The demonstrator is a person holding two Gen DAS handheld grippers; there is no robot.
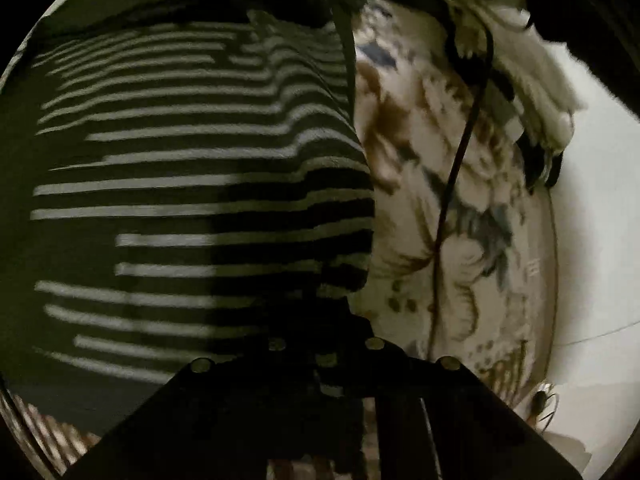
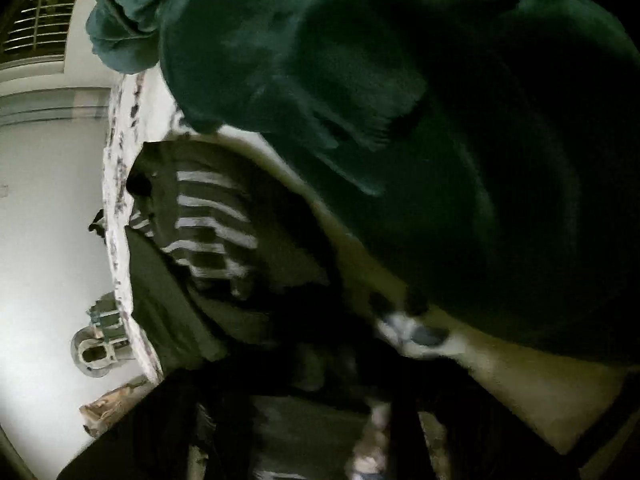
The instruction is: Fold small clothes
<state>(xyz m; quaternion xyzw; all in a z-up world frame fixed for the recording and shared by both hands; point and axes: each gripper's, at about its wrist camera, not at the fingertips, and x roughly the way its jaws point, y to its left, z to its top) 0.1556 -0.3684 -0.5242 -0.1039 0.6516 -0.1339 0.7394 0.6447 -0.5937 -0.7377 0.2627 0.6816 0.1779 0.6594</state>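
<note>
the striped garment (image 1: 192, 184), dark olive with pale bands, lies spread on the floral-print cover (image 1: 448, 216) of what looks like a bed, its right edge running beside the bare print; laid flat like this, it is probably ready for a fold. the left tongs (image 1: 320, 380) sit low over its near hem, cloth bunched dark between the fingers, but i cannot tell whether they are clenched on it. a thin dark cable (image 1: 460, 160) crosses the cover. in the right wrist view a dark green garment (image 2: 360, 100) hangs close to the lens, with the striped garment (image 2: 208, 220) below it. the right tongs (image 2: 320, 420) are too shadowed to judge.
</note>
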